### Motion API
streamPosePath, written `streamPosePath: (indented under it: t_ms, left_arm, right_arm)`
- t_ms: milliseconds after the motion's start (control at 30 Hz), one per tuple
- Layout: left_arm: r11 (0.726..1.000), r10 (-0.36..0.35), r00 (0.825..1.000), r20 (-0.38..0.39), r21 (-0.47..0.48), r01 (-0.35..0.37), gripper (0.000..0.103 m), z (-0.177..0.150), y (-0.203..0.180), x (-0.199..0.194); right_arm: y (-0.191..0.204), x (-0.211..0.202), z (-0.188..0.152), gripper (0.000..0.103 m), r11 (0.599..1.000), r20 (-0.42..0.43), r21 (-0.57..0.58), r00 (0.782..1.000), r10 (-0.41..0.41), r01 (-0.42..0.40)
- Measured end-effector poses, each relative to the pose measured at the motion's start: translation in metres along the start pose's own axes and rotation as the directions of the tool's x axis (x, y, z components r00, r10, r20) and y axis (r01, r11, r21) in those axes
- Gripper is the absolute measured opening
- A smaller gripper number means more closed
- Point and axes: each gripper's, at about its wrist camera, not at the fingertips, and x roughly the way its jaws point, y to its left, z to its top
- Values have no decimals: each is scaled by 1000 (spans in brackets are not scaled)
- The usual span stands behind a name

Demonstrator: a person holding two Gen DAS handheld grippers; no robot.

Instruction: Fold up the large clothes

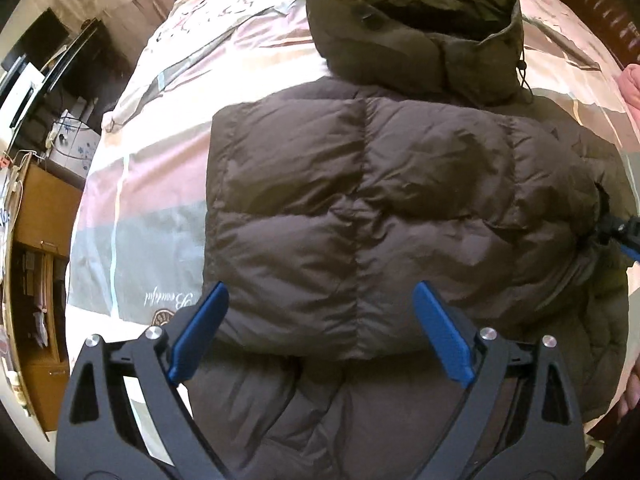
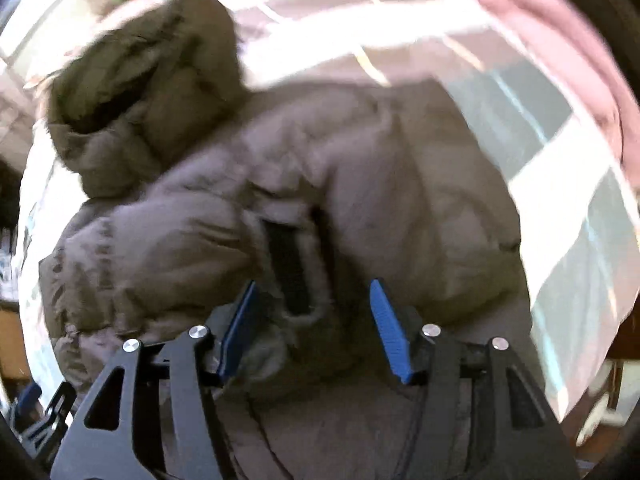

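A brown puffer jacket (image 1: 360, 208) lies on the bed, its hood (image 1: 416, 28) at the far end and one side folded over the body. My left gripper (image 1: 320, 332) is open just above the jacket's near part, empty. In the blurred right wrist view, my right gripper (image 2: 314, 328) is open with the sleeve cuff (image 2: 292, 276) of the jacket (image 2: 360, 184) lying between its fingers, not clamped. The hood (image 2: 140, 80) is at upper left. The right gripper also shows at the right edge of the left wrist view (image 1: 624, 232).
The bed has a pink, white and grey patterned cover (image 1: 140, 200). A wooden cabinet (image 1: 36, 264) and cluttered shelves stand left of the bed. A pink cloth (image 2: 560, 52) lies at the bed's right side.
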Motion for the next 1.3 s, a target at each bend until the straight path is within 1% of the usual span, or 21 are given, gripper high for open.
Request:
streamPosePath:
  t_ms: [67,133,200,267,333,367,433,567,700,800,900,967,1033,1133,1233,1300]
  left_arm:
    - [1000,4,1000,3,1,-4,95,3,-1,4]
    - [1000,13,1000,5,3,-13,95,5,-1,8]
    - [1000,26,1000,8,8,-26,95,7,-1,10]
    - [1000,28,1000,8,10,-28,95,7,-1,11]
    - [1000,27,1000,5,8,-27,95,8,-1,12]
    - [1000,28,1000,3,8,-28,95,9,0,14]
    - [1000,27,1000,-2,6,-27,95,9,0,18]
    - [1000,30,999,-30,6,-30,95,8,-1,33]
    - [1000,28,998,-64,7,-28,95,7,-2,48]
    - [999,35,997,-75,12,-35,95,6,-3,53]
    - [999,34,997,-64,14,-33,95,7,-5,51]
    - [1000,28,997,-67,17,-26,96,8,-7,52]
    - [999,26,997,-78,23,-25,96,9,-10,58]
    - [999,27,996,-89,23,-25,97,10,-12,67]
    - [1000,26,995,-98,16,-24,99,11,-12,79]
    - [999,31,995,-99,17,-29,101,11,-12,85]
  right_arm:
    - [25,-13,1,58,997,65,-82,998,0,5]
    - [45,-18,0,58,987,93,-163,996,16,-1]
    - [66,-14,2,58,972,88,-236,996,36,-14]
    - [83,-5,-6,58,959,57,-282,998,34,-17]
    - [89,5,-8,58,956,7,-292,999,39,-35]
    - [95,15,-8,58,953,-19,-300,999,26,-30]
    - [100,27,-14,58,946,-39,-324,999,-2,-11]
    - [109,44,-14,58,931,-37,-363,998,-43,27]
    - [106,55,-16,58,928,-52,-372,997,-56,32]
    - [105,57,-16,59,928,-61,-372,997,-47,21]
    - [100,45,-13,59,936,-48,-350,999,7,-24]
    - [96,35,-11,59,940,-28,-341,999,21,-29]
    - [90,34,-8,59,943,-23,-331,1000,9,-17]
    - [86,48,-2,59,949,-47,-314,999,0,-15]
    - [93,60,0,59,937,-31,-350,999,-23,11]
    - [98,68,0,62,929,-27,-368,999,-35,23]
